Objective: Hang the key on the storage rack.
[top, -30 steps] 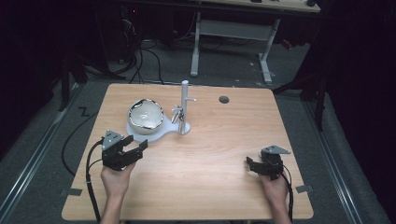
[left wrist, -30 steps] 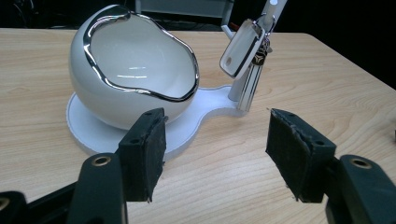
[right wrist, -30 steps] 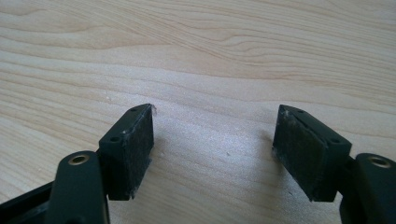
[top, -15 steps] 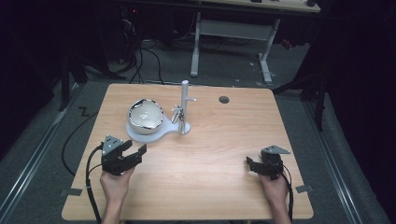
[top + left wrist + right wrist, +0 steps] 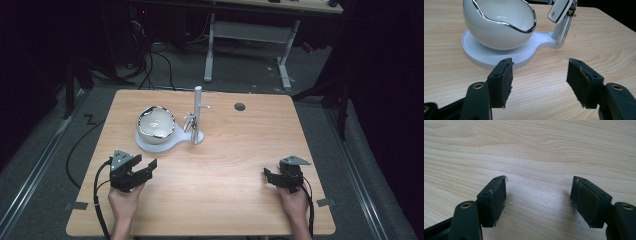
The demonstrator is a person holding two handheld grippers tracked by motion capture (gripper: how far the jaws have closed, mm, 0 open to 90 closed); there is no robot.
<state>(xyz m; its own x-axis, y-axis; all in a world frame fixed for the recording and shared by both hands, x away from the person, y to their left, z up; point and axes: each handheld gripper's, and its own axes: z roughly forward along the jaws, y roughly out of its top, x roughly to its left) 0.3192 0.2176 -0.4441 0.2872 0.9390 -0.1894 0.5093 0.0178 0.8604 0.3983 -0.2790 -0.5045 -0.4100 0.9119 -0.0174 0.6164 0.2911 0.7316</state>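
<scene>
Bowl [image 5: 156, 124] sits upright on the round end of the white base [image 5: 150, 147], with the post [image 5: 198, 115] at the base's narrow end. Your left gripper [image 5: 145, 169] is near the base, on your side of it, jaws parted with nothing between them. Your right gripper [image 5: 269, 176] is well apart from the base, over bare table [image 5: 225, 165], jaws likewise spread and empty.

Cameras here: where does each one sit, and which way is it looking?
High view: above the near side, looking forward and down on the table; forearms, hands, left claw, right claw.
Left gripper view: rides the left claw, looking along its open jaws at the bowl and stand.
Right gripper view: rides the right claw, open, facing bare table.
The high view also shows that bowl.
</scene>
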